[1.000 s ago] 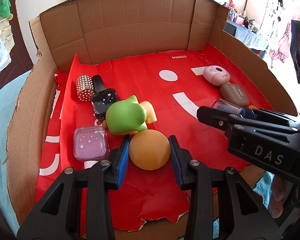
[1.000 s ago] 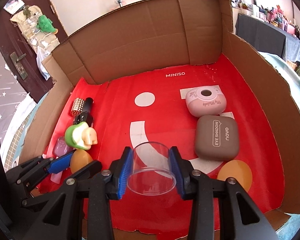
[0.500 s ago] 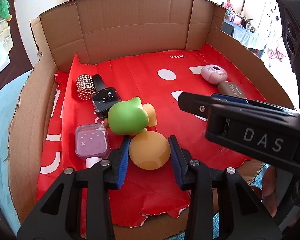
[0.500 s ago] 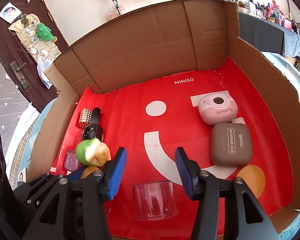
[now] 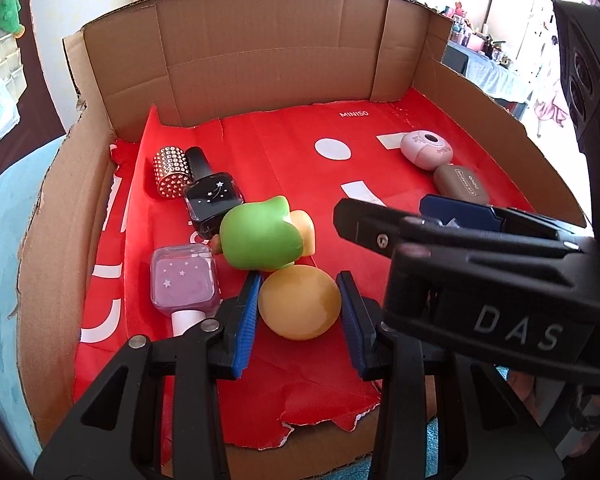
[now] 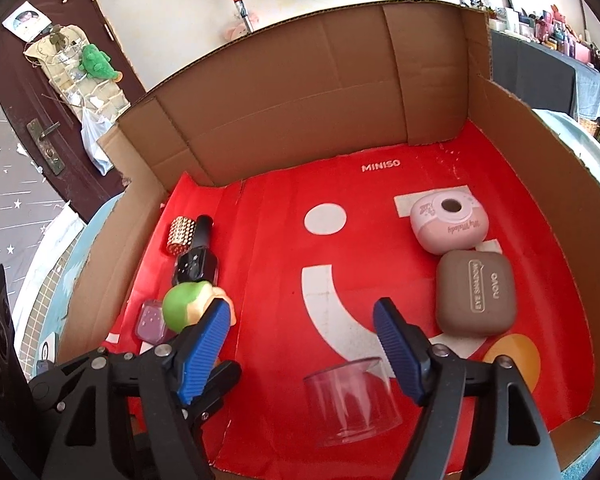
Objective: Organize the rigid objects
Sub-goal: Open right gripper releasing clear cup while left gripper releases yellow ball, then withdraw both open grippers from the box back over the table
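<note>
My left gripper (image 5: 298, 308) is shut on an orange ball (image 5: 300, 302) low over the red liner, just in front of a green toy (image 5: 260, 236). My right gripper (image 6: 302, 312) has its jaws opening wide with nothing pressed between them. A clear plastic cup (image 6: 350, 398) rests on the liner just below and between the blue pads (image 6: 396, 344), free of both. In the left wrist view the right gripper (image 5: 384, 208) crosses the right side and hides the cup.
A black bottle (image 5: 212, 200), a purple bottle (image 5: 184, 284) and a studded gold cylinder (image 5: 172, 172) lie at the left. A pink case (image 6: 450, 226) and a brown eye-shadow case (image 6: 476, 298) sit at the right. Cardboard walls (image 6: 300, 92) enclose the liner.
The right gripper let go of the clear cup, spread its jaws and drew back a little; the cup now rests on the liner. The left gripper kept still on the orange ball.
</note>
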